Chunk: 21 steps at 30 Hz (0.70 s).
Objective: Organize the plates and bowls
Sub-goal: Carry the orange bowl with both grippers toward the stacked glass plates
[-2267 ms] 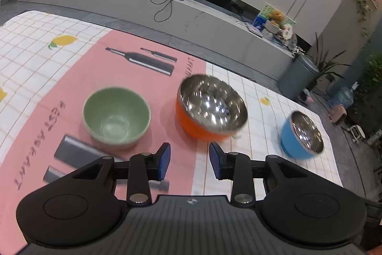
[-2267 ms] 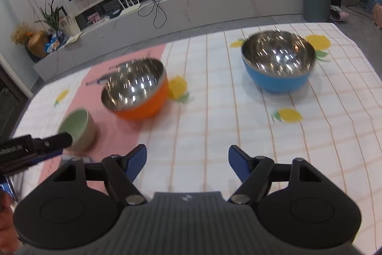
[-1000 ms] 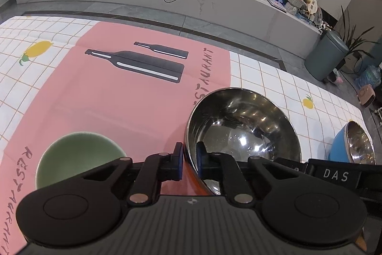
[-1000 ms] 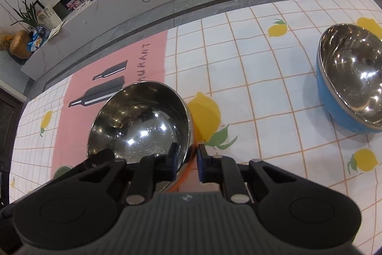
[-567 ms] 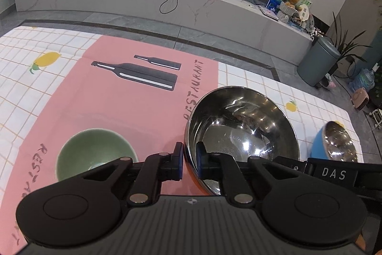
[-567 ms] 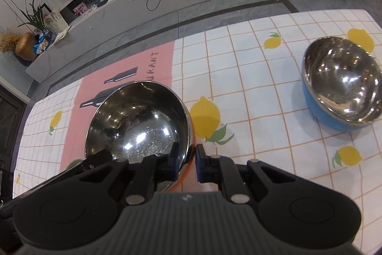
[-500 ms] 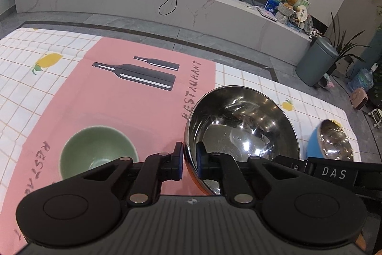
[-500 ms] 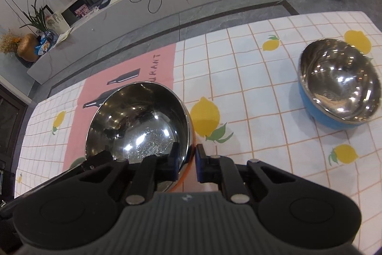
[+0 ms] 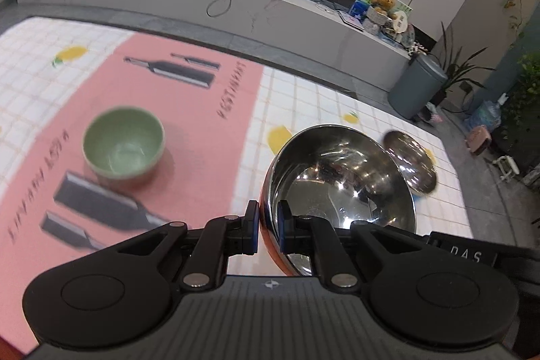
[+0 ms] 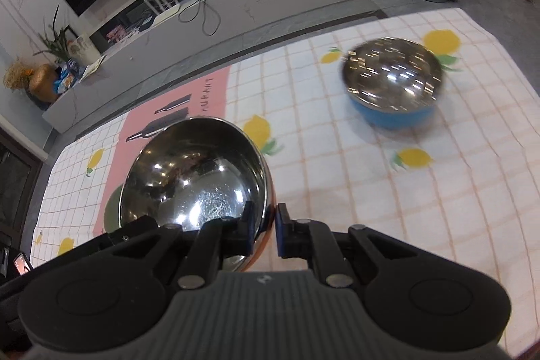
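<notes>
Both grippers hold the orange steel-lined bowl (image 9: 341, 184) by its rim, lifted above the table. My left gripper (image 9: 268, 226) is shut on its left rim. My right gripper (image 10: 263, 230) is shut on its right rim, where the bowl (image 10: 195, 174) fills the left of the view. The blue steel-lined bowl (image 10: 393, 90) stands on the lemon-print cloth at the right; in the left wrist view it (image 9: 410, 161) peeks out behind the orange bowl. A green ceramic bowl (image 9: 123, 140) stands on the pink placemat at the left.
A checked lemon-print cloth (image 10: 388, 191) with a pink placemat (image 9: 189, 137) covers the table. Beyond the far edge are grey floor, a long white TV bench (image 9: 236, 2) and a grey bin (image 9: 416, 91).
Both grippers closed on the orange bowl's rim, lifted it and carried it right toward the blue bowl. The green bowl has fallen behind to the left.
</notes>
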Tool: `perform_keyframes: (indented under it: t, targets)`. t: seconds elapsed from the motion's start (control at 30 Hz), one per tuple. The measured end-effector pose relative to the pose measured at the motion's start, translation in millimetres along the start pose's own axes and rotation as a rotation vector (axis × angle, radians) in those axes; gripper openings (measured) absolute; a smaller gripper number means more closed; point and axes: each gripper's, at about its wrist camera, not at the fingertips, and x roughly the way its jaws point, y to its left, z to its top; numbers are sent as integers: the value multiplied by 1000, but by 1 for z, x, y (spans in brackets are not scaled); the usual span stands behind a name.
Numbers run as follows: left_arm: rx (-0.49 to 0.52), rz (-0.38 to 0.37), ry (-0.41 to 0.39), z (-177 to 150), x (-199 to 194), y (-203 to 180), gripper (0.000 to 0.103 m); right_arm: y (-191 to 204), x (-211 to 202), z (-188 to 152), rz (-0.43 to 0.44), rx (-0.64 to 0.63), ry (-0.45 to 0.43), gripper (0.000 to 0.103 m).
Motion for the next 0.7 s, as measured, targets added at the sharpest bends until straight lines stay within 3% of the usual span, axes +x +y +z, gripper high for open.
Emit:
perform_keyframes:
  t: [0.37,0.7]
  targets:
    - [35,-84,51,-58,-9,-33,12,-65,-50,-50,-19,90,-2,9]
    - [54,-92,162,-99,16,-55,13,-121,-52,-77,-77,211,27,9]
